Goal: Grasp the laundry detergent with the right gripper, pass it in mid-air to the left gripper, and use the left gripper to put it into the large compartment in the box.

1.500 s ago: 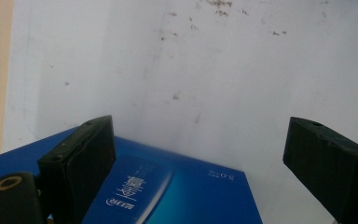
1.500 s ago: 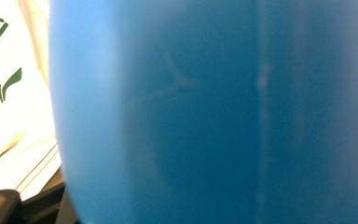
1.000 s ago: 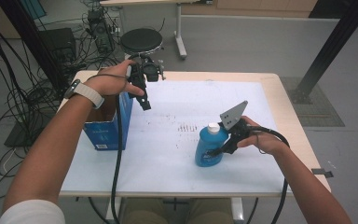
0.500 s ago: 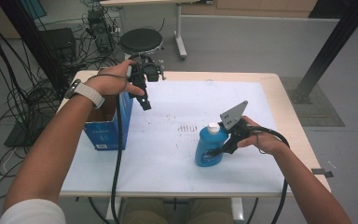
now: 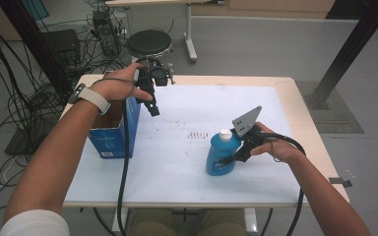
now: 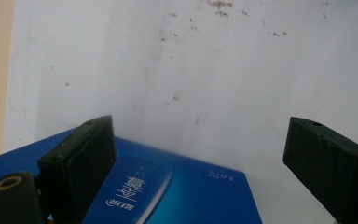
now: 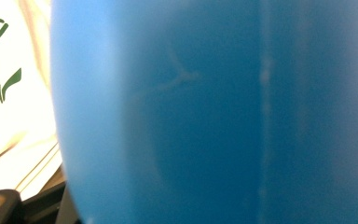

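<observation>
Right gripper (image 5: 234, 158) pinches blue bottle (image 5: 221, 156); left gripper (image 5: 152, 105) hangs spread over blue box (image 5: 118, 132).

Near edge: right forearm reaches in from bottom right, wrist level, jaws clamped on the side of the bottle, a rounded glossy blue plastic body with white screw cap and pale label, standing upright on the white sheet (image 5: 177, 162) right of centre of the tabletop (image 5: 305, 128). In the right gripper view the smooth blue wall (image 7: 214, 112) sits hard against the lens. Farther back left: left hand (image 5: 115, 86), watch strap on wrist, tilts its gripper downward, jaws wide apart, holding nothing, just above the open rectangular cardboard box. Sheet is matte with small brown specks. Beyond the tabletop: round black stool (image 5: 149, 43).
</observation>
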A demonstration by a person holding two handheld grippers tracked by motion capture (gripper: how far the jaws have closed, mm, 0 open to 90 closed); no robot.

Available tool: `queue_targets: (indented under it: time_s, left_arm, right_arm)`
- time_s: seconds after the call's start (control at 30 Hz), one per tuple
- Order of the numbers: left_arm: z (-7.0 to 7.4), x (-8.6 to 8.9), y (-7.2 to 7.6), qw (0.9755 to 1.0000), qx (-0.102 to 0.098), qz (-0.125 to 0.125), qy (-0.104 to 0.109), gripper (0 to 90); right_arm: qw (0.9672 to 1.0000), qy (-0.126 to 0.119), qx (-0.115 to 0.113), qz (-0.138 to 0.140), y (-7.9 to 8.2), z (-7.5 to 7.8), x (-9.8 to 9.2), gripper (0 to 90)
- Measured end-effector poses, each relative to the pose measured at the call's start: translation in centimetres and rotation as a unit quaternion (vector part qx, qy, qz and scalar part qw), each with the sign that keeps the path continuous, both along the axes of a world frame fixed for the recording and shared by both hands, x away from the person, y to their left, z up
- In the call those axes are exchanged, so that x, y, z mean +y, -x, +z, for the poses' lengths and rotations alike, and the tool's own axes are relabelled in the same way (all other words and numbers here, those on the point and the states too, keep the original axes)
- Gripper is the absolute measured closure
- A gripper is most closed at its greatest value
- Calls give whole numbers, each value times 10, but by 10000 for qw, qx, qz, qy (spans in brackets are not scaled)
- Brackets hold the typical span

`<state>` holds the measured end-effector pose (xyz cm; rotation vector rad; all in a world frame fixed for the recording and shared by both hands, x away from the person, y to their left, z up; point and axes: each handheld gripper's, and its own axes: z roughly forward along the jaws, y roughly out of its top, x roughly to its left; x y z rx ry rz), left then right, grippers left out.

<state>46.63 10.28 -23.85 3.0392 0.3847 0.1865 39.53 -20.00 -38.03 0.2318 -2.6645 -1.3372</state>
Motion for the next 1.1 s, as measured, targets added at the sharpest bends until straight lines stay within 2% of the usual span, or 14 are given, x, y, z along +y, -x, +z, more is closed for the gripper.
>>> queue_targets:
  time_s: [0.67, 1.1]
  left_arm:
    - [0, 0, 0, 10000, 1, 20, 8, 98]
    - [1, 1, 2, 10000, -33, 57, 51, 99]
  right_arm:
    - [10000, -15, -39, -7, 1, 0, 0, 426]
    - [10000, -35, 16, -9, 0, -1, 0, 425]
